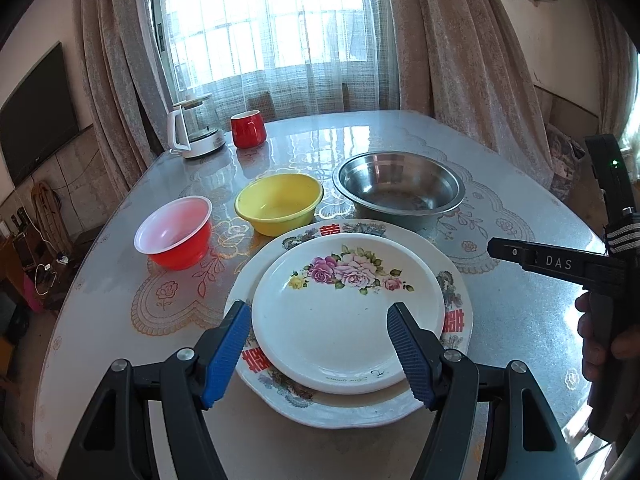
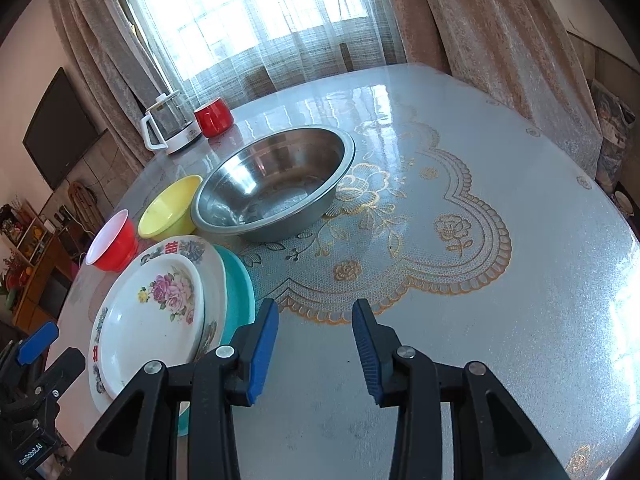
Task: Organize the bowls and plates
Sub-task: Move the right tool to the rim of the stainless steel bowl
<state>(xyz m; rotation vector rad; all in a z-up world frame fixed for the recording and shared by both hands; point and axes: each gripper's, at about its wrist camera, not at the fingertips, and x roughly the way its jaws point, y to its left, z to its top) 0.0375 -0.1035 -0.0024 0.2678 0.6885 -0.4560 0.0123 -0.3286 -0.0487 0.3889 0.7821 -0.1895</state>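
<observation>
A small white plate with pink roses (image 1: 344, 332) lies on a larger patterned plate with red characters (image 1: 456, 320). The right wrist view shows a teal plate (image 2: 240, 292) under both. Behind the stack stand a red bowl (image 1: 176, 236), a yellow bowl (image 1: 278, 202) and a wide steel bowl (image 1: 400, 190), each separate. My left gripper (image 1: 319, 307) hangs open over the near half of the small plate and holds nothing. My right gripper (image 2: 316, 304) is open over the bare tablecloth just right of the stack, with nothing between its blue pads (image 2: 262, 344).
A red mug (image 1: 248, 129) and a white kettle (image 1: 196, 136) stand at the table's far left corner. The round table (image 1: 520, 320) has a lace-patterned cover. A hand (image 1: 600, 332) holds the right gripper at the right edge. Curtains and a window lie beyond.
</observation>
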